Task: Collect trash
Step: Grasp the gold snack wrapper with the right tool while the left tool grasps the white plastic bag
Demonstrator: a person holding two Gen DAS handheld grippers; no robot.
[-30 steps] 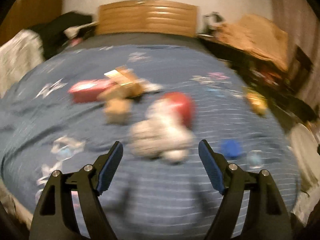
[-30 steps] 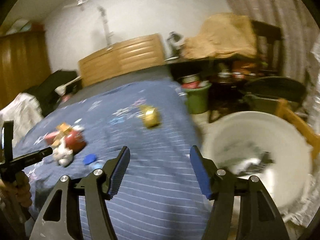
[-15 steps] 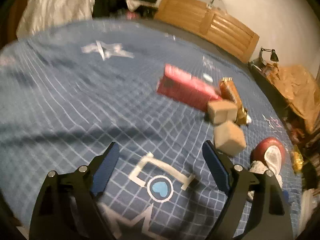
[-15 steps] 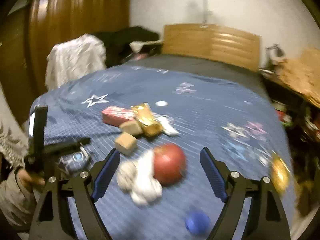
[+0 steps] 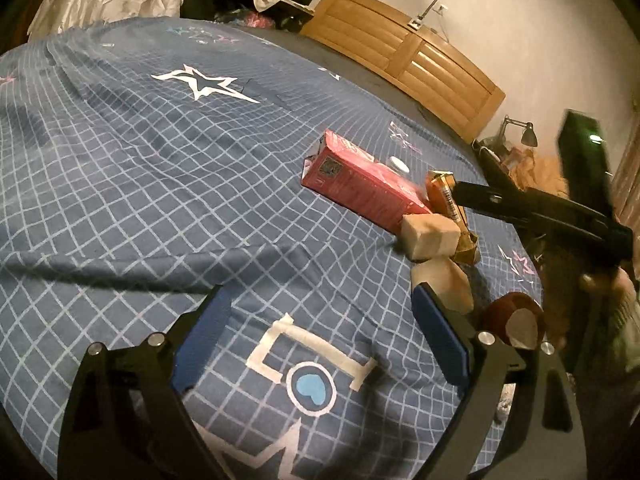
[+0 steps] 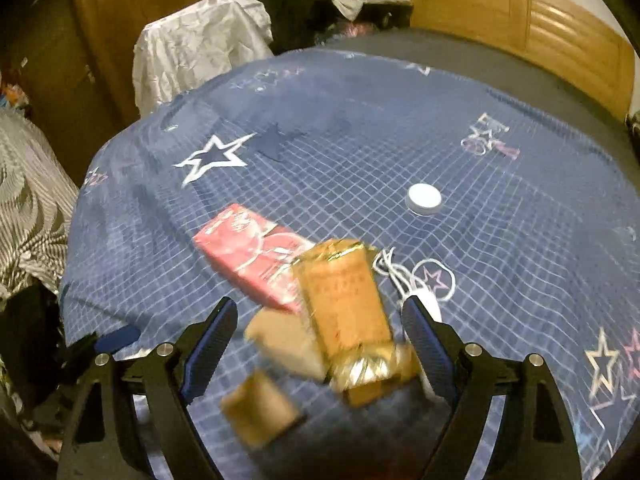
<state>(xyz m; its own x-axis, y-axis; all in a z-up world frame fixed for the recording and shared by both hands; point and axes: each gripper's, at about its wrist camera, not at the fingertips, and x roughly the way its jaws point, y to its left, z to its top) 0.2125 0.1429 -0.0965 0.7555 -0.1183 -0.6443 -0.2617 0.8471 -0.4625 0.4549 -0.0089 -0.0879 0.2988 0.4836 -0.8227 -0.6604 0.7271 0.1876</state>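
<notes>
Trash lies on the blue checked bedspread (image 5: 160, 168): a red carton (image 5: 360, 184), a gold snack packet (image 5: 448, 200), two tan blocks (image 5: 430, 236) and a dark red round thing (image 5: 512, 316). My left gripper (image 5: 320, 320) hangs low over bare bedspread left of the pile, its jaws opening with nothing between them. My right gripper (image 6: 324, 320) is open above the gold packet (image 6: 348, 308), which shows between its fingers untouched. The red carton (image 6: 252, 256) and the tan blocks (image 6: 288, 340) lie beside the packet. The right gripper's black frame (image 5: 560, 216) reaches in from the right.
A white cap (image 6: 423, 199) and a white cord (image 6: 404, 276) lie by the pile. The wooden headboard (image 5: 400, 52) stands at the far end. A white cloth (image 6: 200, 48) hangs by the bed's left side, before a wooden wardrobe (image 6: 100, 20). A desk lamp (image 5: 520, 128) stands at the right.
My right gripper swung from the white tub beside the bed to above the gold packet, its jaws wider. My left gripper shifted left off the pile, rolled, then held still while opening.
</notes>
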